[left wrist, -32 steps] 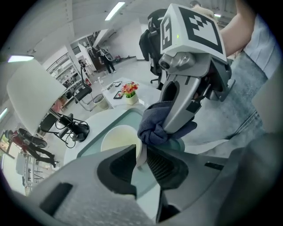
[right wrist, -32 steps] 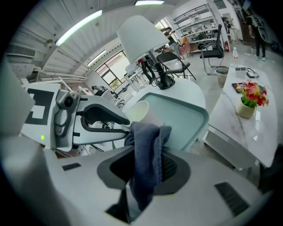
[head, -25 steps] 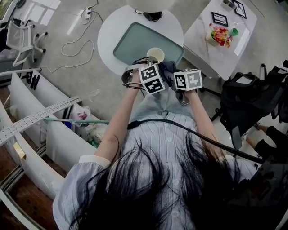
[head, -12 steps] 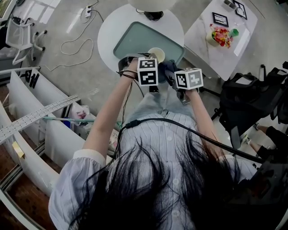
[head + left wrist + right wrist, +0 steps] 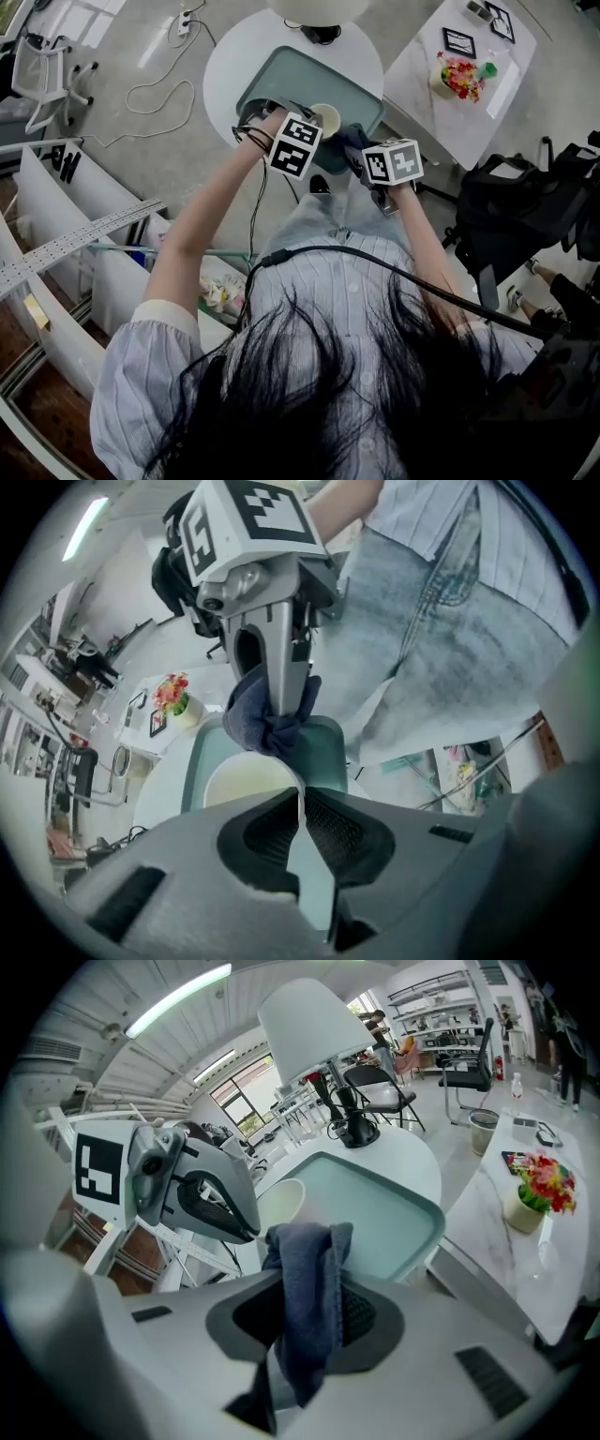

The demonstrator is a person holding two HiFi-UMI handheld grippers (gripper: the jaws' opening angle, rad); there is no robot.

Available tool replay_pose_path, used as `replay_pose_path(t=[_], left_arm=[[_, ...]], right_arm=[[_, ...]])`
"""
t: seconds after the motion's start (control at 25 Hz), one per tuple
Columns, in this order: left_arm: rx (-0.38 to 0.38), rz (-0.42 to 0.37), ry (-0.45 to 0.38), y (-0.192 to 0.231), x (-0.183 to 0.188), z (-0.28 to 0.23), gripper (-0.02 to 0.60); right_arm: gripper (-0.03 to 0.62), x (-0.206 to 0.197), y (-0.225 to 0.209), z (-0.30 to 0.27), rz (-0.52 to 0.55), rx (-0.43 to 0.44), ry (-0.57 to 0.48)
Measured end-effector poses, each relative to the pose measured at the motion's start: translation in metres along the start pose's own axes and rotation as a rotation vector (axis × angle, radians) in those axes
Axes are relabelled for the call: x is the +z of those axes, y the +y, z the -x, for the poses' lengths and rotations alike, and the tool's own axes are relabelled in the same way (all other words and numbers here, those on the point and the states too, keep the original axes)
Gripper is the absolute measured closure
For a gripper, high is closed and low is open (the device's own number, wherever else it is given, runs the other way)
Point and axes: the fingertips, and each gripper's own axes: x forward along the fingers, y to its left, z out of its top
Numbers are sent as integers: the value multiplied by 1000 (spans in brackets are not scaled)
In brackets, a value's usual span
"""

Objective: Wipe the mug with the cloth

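Now my left gripper (image 5: 302,803) is pressed together on the near wall of the mug (image 5: 246,780), the thin rim caught between its pads, and I hold the mug in the air over the near edge of the teal tray (image 5: 272,80) on the round counter (image 5: 225,66). My right gripper (image 5: 279,697) pinches the dark blue cloth (image 5: 307,1279), whose bunched end sits at the mug's far rim, touching it as far as I can tell. Over the last 1 second my left gripper has swung left and twisted, its marker cube now tilted, while the right barely moved. I judge the mug is being turned against the cloth, so the wipe is under way.
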Motion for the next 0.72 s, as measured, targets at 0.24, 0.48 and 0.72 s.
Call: replay_pose_path(t=[0.24, 0.48, 0.72], left_arm=[[-64, -147, 42, -6, -8, 2, 548], [-27, 58, -58, -3, 3, 6, 543], [126, 367, -107, 8, 12, 19, 531]], right_arm=[[500, 3, -8, 2, 18, -23, 12], [500, 2, -9, 3, 8, -27, 10], [500, 0, -9, 2, -3, -31, -1]])
